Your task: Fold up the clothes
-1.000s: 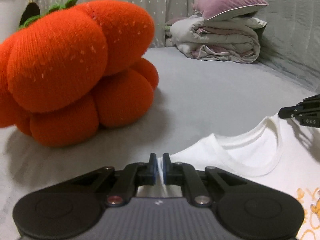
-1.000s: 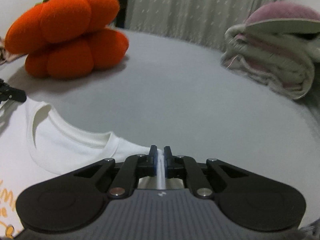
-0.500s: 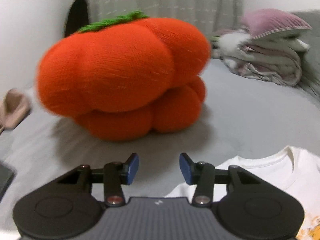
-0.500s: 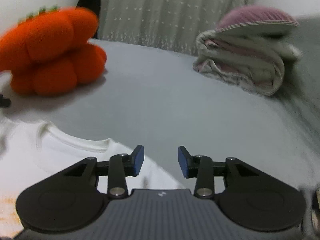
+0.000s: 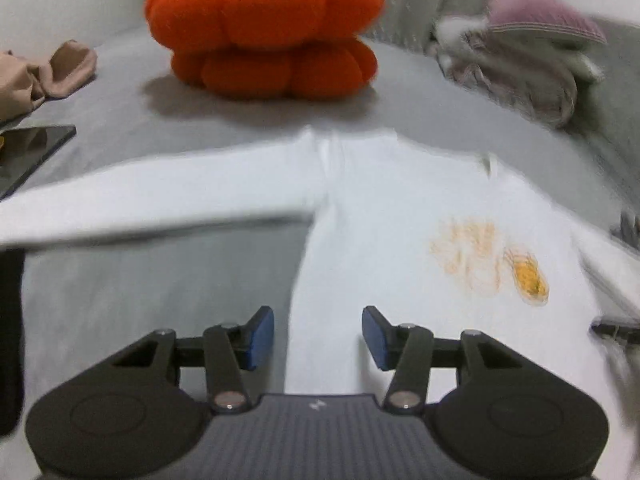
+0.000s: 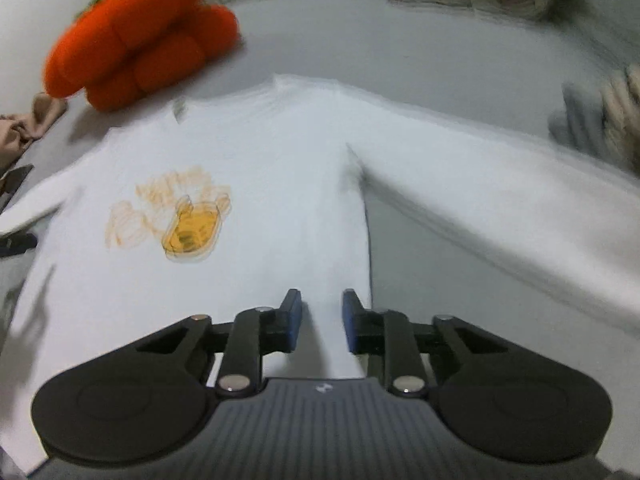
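Both tongs have left the collar for the shirt's [image 6: 256,184] side edges: left tongs [image 5: 318,338] opening, right tongs [image 6: 322,320] closing, neither pinching cloth.

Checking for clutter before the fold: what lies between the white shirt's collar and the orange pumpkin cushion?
Only bare grey sheet, in the cushion's shadow, lies between the white shirt and the pumpkin cushion; the left wrist view shows it best.
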A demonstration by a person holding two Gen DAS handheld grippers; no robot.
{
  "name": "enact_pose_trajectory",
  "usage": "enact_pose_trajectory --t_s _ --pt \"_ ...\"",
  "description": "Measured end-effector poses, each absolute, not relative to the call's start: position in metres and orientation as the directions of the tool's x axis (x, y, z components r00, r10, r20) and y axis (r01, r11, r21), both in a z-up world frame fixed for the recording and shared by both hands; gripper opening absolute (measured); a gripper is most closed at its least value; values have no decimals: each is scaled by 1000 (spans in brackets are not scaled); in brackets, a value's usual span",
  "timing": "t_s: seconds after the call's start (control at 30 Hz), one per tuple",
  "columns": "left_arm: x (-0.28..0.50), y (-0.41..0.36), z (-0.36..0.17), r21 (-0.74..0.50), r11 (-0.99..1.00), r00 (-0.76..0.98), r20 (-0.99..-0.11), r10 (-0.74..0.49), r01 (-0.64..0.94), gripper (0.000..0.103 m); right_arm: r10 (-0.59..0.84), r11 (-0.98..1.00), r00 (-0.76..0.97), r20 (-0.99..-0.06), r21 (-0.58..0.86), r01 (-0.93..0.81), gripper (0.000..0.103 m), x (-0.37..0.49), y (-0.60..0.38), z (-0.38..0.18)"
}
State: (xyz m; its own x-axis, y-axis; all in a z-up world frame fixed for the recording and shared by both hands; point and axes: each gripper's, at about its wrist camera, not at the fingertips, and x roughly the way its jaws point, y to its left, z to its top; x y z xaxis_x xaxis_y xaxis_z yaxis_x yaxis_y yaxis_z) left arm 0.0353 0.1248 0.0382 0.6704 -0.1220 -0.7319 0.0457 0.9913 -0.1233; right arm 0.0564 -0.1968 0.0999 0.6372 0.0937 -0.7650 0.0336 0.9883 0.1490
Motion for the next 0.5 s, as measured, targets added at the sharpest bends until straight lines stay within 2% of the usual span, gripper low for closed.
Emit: enact_pose_trajectory --t_s 0.13,0.5 --pt "13 126 32 -18 996 692 -718 -76 92 49 89 984 622 -778 165 67 17 44 -196 97" --pt "-35 132 34 -17 999 682 -730 -41 43 49 91 994 605 -791 107 -8 17 -32 -173 94"
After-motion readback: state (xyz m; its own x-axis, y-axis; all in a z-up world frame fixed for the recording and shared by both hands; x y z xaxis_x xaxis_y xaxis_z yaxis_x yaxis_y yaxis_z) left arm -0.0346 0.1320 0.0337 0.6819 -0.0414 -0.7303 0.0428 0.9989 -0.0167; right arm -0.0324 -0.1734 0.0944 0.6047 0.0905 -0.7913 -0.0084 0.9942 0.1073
